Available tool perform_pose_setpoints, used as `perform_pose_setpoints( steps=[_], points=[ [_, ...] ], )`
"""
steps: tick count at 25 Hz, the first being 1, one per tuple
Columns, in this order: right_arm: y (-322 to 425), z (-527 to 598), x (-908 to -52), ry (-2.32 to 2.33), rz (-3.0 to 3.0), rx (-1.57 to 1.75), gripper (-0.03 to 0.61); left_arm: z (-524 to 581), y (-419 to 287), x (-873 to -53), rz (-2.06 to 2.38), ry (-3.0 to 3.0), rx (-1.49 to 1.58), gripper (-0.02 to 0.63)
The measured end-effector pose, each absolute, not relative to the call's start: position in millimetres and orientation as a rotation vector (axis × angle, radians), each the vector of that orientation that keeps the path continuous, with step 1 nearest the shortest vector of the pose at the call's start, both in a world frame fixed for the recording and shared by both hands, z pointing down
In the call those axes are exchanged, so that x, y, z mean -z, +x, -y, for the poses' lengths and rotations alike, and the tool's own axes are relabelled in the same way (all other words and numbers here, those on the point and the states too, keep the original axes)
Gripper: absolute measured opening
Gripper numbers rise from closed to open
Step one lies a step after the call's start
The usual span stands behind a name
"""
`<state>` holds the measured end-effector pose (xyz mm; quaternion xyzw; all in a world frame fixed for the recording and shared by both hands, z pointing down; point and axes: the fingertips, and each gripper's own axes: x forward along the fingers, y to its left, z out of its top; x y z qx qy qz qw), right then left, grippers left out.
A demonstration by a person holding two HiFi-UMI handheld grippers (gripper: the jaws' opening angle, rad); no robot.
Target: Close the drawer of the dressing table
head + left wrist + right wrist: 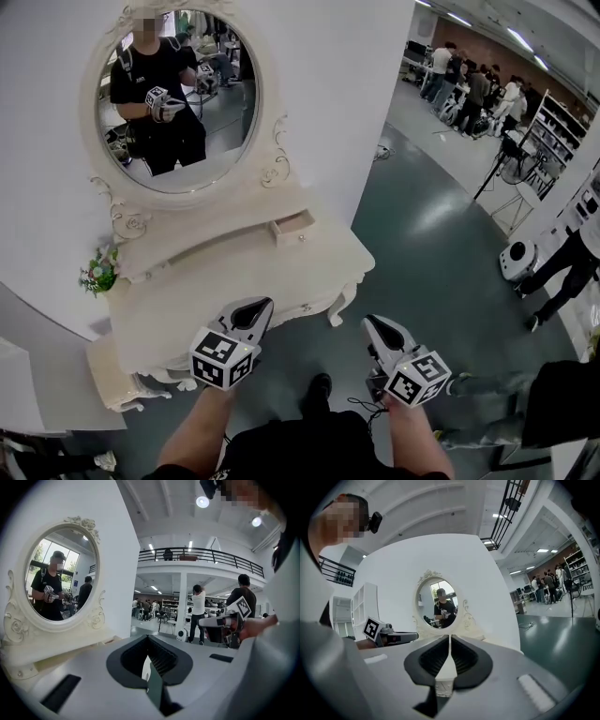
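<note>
Drawer (293,226) is open. It sits on the raised back tier of the dressing table (234,281), ahead of both grippers and past the tabletop, well apart from each. It's ahead and a bit right of the left gripper (251,312), ahead-left of the right gripper (379,330).

Small shallow rectangular box, long axis along the table's front edge. It's slid out with its front panel facing back toward the grippers, and there's a small knob mid-panel.

Table is cream with a painted look: carved scrollwork, curved legs, wavy front edge. Oval mirror (178,98) in an ornate frame stands above the tier.

Left gripper: jaws nearly together, nothing between them. Right gripper: the same, only a thin slit between ribbed dark pads, empty. Both are short of the table's front edge, over the dark glossy floor (431,244).
</note>
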<state>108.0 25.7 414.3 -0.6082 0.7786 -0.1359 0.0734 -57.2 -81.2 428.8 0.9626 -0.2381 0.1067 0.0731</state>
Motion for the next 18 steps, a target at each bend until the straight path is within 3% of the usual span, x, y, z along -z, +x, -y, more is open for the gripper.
perform_pose_setpoints(
  steps=[10,18],
  points=[
    [209,58,-429,-1.731,-2.397,0.481,0.025,149,47,-430,0.773,2.862,-0.382,0.005],
    [227,101,-438,-1.643,-2.450,0.531,0.025,180,68,-434,0.846,2.823,-0.397,0.005]
  ],
)
